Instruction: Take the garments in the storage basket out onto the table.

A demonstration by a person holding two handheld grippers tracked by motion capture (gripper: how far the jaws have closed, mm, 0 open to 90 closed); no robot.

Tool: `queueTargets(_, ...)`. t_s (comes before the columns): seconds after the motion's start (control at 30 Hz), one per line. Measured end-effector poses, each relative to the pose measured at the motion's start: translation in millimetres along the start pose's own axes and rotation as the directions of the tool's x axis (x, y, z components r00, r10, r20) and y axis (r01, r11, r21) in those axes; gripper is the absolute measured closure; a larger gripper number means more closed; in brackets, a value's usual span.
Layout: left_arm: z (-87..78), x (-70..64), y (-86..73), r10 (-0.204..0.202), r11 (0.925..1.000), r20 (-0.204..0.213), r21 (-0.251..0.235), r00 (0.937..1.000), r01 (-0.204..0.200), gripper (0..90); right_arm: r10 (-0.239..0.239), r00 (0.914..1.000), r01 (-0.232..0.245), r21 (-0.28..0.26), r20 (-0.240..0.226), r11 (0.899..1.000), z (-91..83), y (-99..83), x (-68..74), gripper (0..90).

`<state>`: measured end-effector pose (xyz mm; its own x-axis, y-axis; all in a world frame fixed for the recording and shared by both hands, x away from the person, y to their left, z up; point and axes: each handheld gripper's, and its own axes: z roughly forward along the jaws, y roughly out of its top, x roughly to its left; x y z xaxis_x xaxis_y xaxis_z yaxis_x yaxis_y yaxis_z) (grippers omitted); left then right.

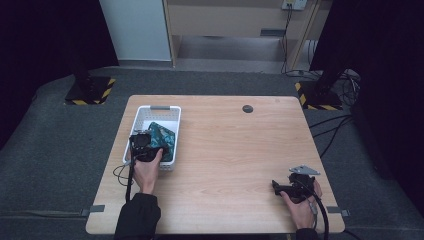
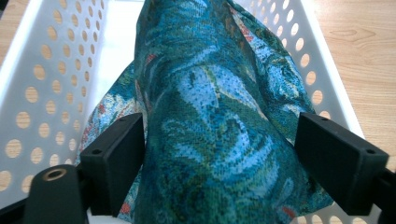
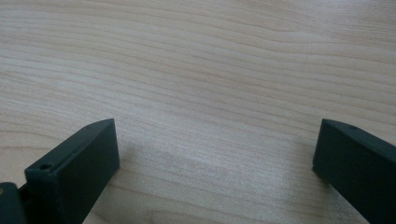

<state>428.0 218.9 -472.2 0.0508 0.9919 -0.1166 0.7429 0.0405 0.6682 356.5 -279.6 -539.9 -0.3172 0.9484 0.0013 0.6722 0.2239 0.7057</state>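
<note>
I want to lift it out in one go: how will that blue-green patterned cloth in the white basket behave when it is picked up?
The cloth is bunched in soft folds, so it will probably be floppy and drape down from the left gripper. It looks thin and woven, so likely light. A trailing end might drag on the basket wall.

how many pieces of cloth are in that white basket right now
1. A blue-green patterned cloth is bunched in the white basket at the table's left, between the open jaws of the left hand-held gripper. Anything underneath it would be hidden.
</note>
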Motion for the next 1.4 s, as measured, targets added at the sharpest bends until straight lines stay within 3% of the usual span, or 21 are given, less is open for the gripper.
queueTargets(0.67, 9.0, 1.7, -0.5, -0.006, 0.9991, 0.004, 0.041, 1.0000, 0.006, 31.5, 0.000, 1.0000, 0.000, 0.000, 0.000, 1.000, 0.0, 0.0, 0.0, 0.4)
queueTargets(1.4, 12.5, 6.4, -1.8, -0.005, 0.9996, -0.019, 0.029, 0.9998, 0.006, 66.5, 0.000, 1.0000, 0.000, 0.000, 0.000, 1.000, 0.0, 0.0, 0.0, 0.4)
